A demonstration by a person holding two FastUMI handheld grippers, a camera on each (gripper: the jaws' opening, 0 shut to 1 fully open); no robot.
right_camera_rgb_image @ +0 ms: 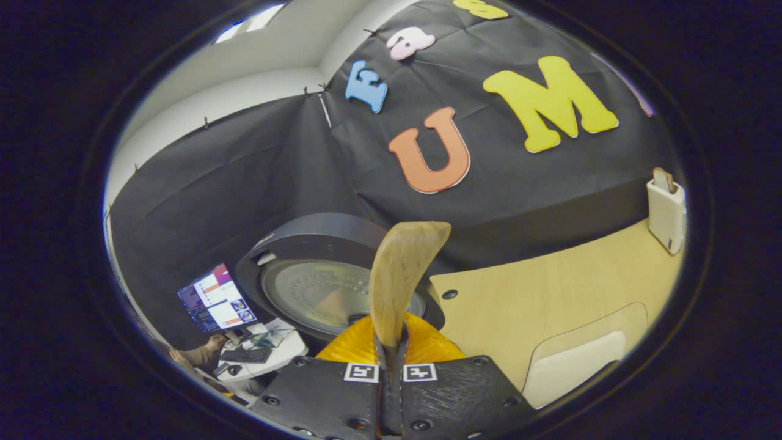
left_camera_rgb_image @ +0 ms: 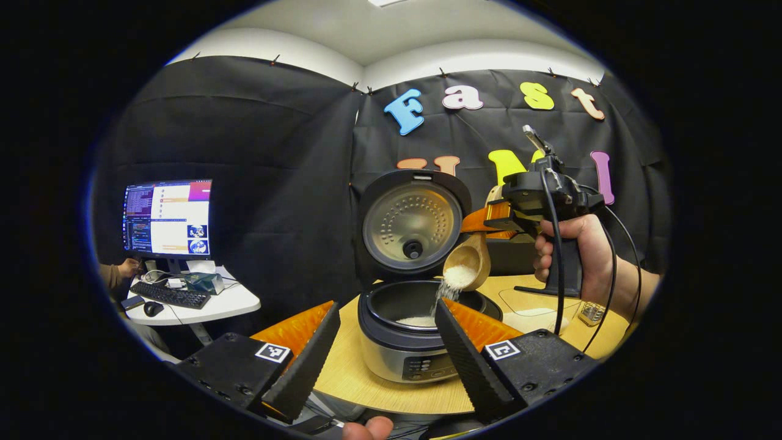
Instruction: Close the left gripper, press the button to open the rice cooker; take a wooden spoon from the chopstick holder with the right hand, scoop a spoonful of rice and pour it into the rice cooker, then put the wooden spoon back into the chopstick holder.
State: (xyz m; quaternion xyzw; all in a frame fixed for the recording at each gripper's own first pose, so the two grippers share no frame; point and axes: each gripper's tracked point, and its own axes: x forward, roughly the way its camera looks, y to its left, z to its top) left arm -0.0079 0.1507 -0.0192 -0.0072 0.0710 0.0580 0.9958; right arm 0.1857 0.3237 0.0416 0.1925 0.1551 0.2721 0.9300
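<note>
Wooden spoon (left_camera_rgb_image: 467,260), clamped in the right gripper (left_camera_rgb_image: 498,220), tips rice (left_camera_rgb_image: 458,276) into the open rice cooker (left_camera_rgb_image: 406,321) directly beneath; chopstick holder (right_camera_rgb_image: 666,211) stands far right on the bench (right_camera_rgb_image: 550,299). Left gripper (left_camera_rgb_image: 379,348) gapes, idle.

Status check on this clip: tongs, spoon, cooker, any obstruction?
Left tongs open, idle in front of rice cooker. Right tongs shut on wooden spoon, tipped, rice pouring into the open pot. Lid up. Nothing blocking.
</note>
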